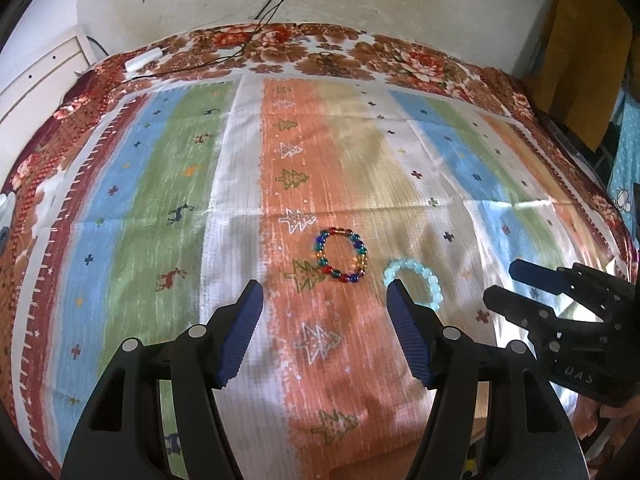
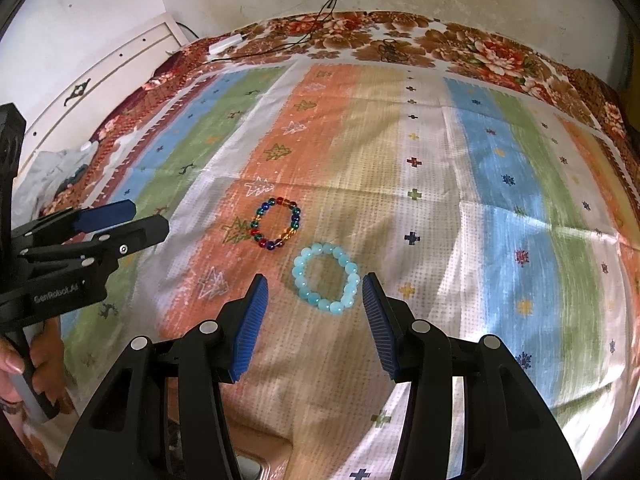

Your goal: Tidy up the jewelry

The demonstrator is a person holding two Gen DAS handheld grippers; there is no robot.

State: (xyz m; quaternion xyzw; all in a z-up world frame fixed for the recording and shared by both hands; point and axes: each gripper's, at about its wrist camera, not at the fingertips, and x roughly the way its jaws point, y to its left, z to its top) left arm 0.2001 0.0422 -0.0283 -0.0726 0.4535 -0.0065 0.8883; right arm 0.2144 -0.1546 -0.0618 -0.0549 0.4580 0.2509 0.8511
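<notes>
Bracelets lie flat on the striped, tree-patterned cloth (image 2: 500,184): a multicoloured glass-bead ring (image 2: 277,223) and, just beside it without touching, a pale turquoise bead ring (image 2: 325,283). Near the turquoise ring, the right gripper (image 2: 315,292) hangs with jaws apart, empty. The left gripper (image 1: 325,294), near the multicoloured ring, is likewise spread and empty.

A multicoloured bead bracelet (image 1: 339,255) lies flat as a closed ring, just ahead of the left gripper (image 1: 324,290). Beside it, apart, a pale blue bead bracelet (image 2: 325,283) lies flat, just beyond the parted fingers of the right gripper (image 2: 315,285).
</notes>
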